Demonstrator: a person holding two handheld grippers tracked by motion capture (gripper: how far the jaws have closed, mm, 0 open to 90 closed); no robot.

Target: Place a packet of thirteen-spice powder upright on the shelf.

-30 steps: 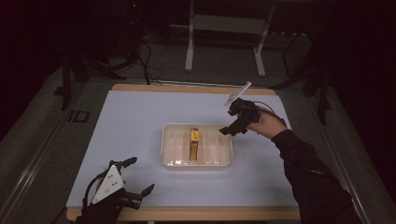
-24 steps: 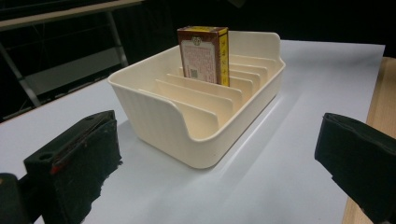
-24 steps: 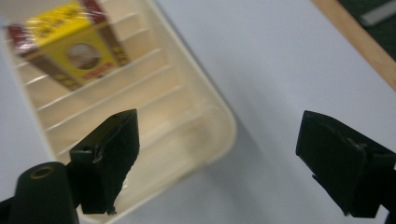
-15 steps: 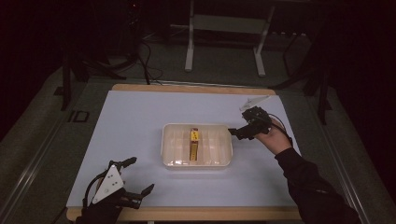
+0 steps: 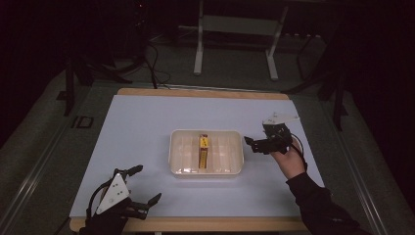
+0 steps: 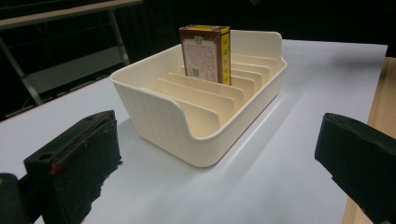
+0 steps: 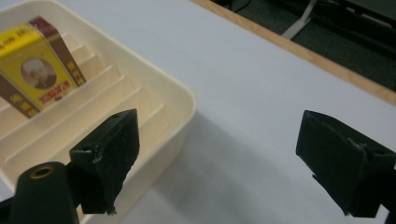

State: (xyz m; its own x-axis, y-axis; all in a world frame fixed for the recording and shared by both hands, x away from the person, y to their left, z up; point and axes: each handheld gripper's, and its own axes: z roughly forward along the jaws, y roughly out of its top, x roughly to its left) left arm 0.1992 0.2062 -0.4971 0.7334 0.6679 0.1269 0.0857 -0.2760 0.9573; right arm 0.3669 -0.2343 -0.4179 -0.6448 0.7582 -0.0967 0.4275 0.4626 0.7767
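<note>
High view shows a cream plastic tray with thin dividers sitting in the middle of the frame on a pale blue table mat. 1 yellow and brown card box stands on its edge in a middle slot of the tray. The right gripper is just beside the right end of the tray, a little right of the middle of the frame, held in a hand with a dark sleeve. Its 2 black jaws are apart and hold nothing. The left gripper is in the lower left of the frame, near the front wooden edge of the table, well apart from the tray. Its jaws are wide apart and hold nothing too. Left gripper view shows the tray in the middle of the frame, with the box upright near the top. Right gripper view shows the tray at the left edge, with the box in the upper left corner.
</note>
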